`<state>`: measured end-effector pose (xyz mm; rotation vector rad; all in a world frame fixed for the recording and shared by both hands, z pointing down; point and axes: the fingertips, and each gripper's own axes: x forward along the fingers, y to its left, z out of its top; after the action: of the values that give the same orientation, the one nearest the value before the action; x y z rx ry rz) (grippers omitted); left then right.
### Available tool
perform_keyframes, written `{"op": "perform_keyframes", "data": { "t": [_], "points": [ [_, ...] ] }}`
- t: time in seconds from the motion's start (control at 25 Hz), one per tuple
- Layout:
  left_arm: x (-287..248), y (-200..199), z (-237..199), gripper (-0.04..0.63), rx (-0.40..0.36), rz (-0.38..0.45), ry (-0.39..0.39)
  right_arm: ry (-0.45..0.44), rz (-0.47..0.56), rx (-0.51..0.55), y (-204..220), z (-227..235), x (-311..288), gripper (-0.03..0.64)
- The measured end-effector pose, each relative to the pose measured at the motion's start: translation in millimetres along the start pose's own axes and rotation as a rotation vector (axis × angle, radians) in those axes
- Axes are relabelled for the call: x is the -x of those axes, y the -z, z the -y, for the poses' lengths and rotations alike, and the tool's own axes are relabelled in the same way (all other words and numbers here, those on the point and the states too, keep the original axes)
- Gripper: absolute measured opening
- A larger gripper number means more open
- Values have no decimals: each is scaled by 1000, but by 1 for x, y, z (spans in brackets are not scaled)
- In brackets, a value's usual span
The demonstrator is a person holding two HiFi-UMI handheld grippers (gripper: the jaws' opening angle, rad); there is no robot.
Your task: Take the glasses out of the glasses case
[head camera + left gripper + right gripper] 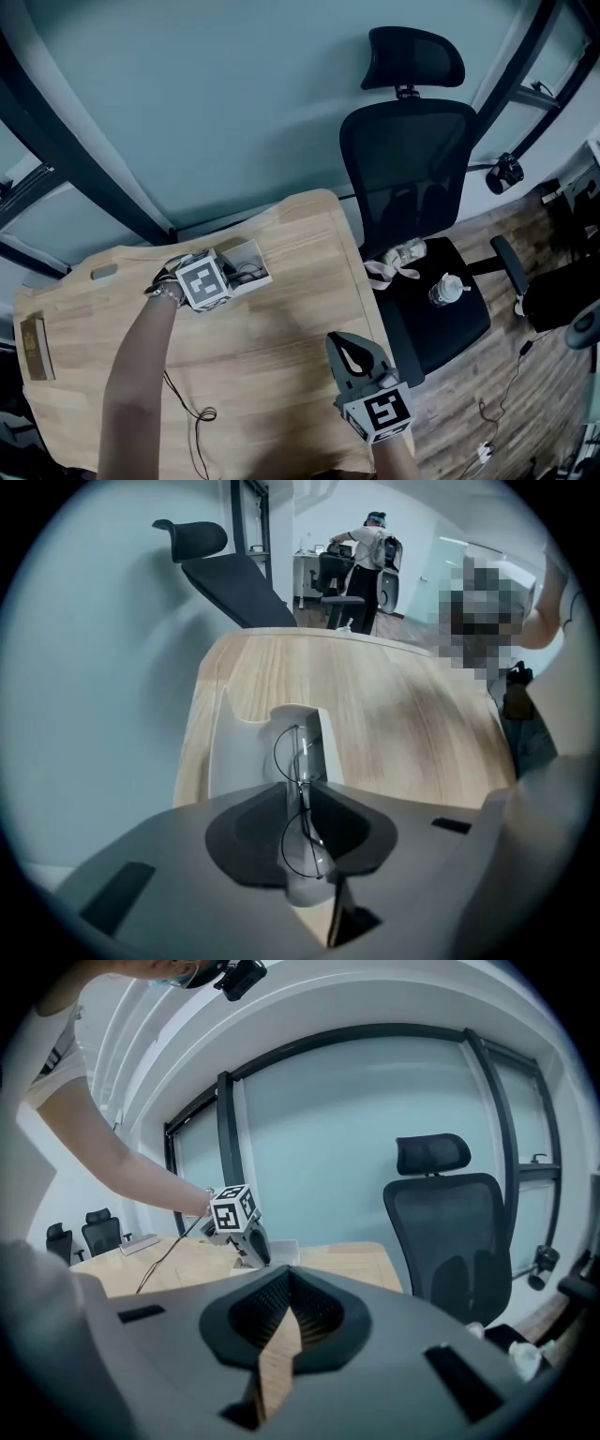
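Nearest my head view is the right tool (342, 345), low at the near edge of the counter (281, 375). Its tips have come together on nothing, and only bare wood shows through the slit behind them. It is well apart from the work and I judge it idle. The left tool (302, 787) points steeply down into the open white glasses case (239, 761), which sits near the far edge of the counter. The wire-rimmed glasses (296, 754) stand on edge inside the case, one lens above the tool's tips and one below. The jaws are a narrow way apart and straddle the frame about the bridge. Pale case shows on either side of the wire, so I read the frame as bracketed but not yet pinched, though the gap is slim. By my judgement the task is at its start: the case is open and the tool is in place, but the glasses are wholly inside it. What is left is the closing, the lift and setting them down on the wood. I count one pair of glasses, one case, two tools, one black office chair (412, 169) beside the counter, and one bottle (448, 289) on its seat.
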<state>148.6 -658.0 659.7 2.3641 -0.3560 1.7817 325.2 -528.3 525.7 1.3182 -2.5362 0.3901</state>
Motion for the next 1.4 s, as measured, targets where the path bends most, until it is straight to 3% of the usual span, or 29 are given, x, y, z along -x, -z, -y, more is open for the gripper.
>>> {"op": "perform_keyframes", "data": {
  "t": [0.16, 0.36, 0.72, 1.12, 1.4],
  "points": [
    [-6, 3, 5, 40, 81, -15, 74, 1, -8, 0, 3, -2, -1, 11],
    [-9, 3, 3, 32, 118, -21, 47, -2, -2, 4, -1, -7, -1, 11],
    [22, -5, -2, 20, 110, 101, -135, -7, 22, 19, -14, -15, 8, 11],
    [78, -19, 6, 20, 109, 173, -252, -12, 74, 57, -38, -29, 29, 11],
    [139, -21, 40, 20, 142, 318, -334, 23, 149, 117, -72, -45, 53, 11]
  ]
}}
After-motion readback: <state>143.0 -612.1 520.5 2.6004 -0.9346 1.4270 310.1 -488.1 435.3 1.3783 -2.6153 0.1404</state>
